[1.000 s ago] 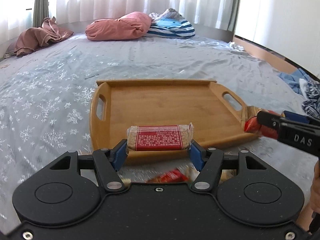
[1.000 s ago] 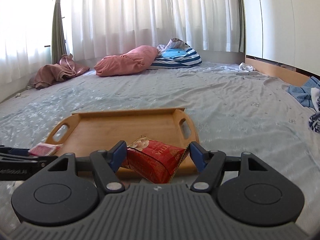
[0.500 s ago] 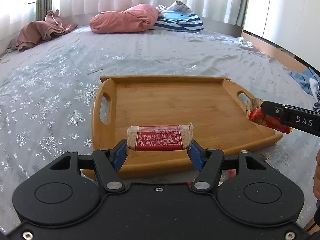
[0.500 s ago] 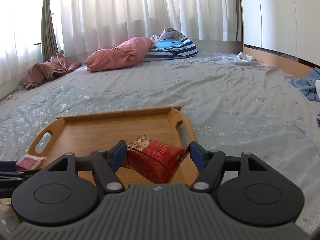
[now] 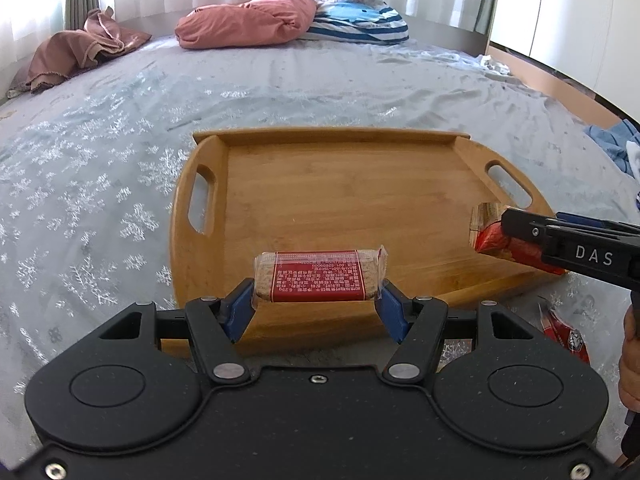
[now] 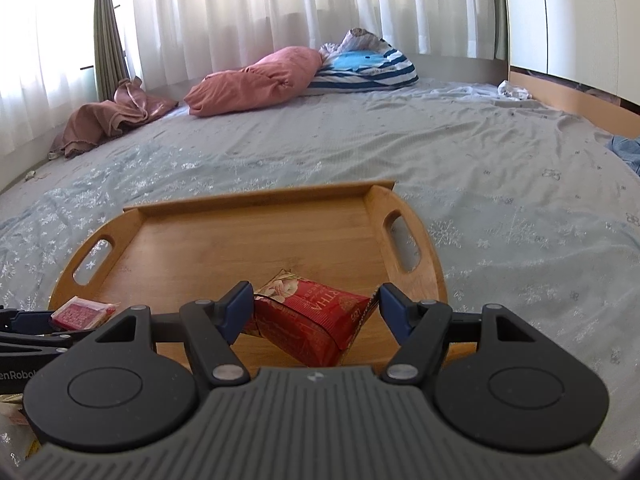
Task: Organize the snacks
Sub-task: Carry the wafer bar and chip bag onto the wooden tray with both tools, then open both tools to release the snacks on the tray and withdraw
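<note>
A wooden tray (image 5: pixel 340 200) with two handles lies on the bed; it also shows in the right wrist view (image 6: pixel 240 240). My left gripper (image 5: pixel 318 304) is shut on a cracker bar with a red label (image 5: pixel 320 274), held above the tray's near edge. My right gripper (image 6: pixel 316 308) is shut on a red snack bag (image 6: pixel 312 320) above the tray's near right part. In the left wrist view the right gripper (image 5: pixel 496 228) and its red snack bag (image 5: pixel 516 248) come in from the right. In the right wrist view the cracker bar (image 6: pixel 82 312) shows at the left.
Another red snack packet (image 5: pixel 568 332) lies on the grey snowflake bedspread (image 5: pixel 100 200) near the tray's right front. A pink pillow (image 5: pixel 248 20), a striped blue cushion (image 5: pixel 360 20) and a brown cloth (image 5: pixel 76 52) lie at the far side. Blue clothes (image 5: pixel 616 144) lie at the right.
Both grippers have moved forward and higher over the tray with their snacks still held. The tray now sits closer and lower in both views.
</note>
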The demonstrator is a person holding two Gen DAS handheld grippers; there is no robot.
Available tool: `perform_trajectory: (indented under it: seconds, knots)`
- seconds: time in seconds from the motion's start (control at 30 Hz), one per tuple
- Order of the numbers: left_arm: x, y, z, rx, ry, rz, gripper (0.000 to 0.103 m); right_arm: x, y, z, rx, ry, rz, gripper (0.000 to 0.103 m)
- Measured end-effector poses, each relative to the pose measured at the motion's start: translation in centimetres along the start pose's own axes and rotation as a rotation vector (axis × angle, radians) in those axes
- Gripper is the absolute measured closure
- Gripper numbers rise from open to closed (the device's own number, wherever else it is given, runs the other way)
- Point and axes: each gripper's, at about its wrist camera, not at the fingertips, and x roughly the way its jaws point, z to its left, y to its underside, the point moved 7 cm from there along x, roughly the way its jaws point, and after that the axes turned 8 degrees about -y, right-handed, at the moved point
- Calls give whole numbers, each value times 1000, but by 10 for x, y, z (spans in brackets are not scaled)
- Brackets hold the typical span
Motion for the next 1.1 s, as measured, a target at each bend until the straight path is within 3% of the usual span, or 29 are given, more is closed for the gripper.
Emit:
perform_trajectory:
  seconds: [0.77,0.83,1.1]
  knots:
    - [6,3,1,-29,14,21,41,15,7,0,16,-41,51,30]
    - [5,4,0,-22,11,20,39,14,7,0,20,-50,52,23]
    - [-9,6,0,-11,19,-2,18,-1,2,-2,36,-69,8,17]
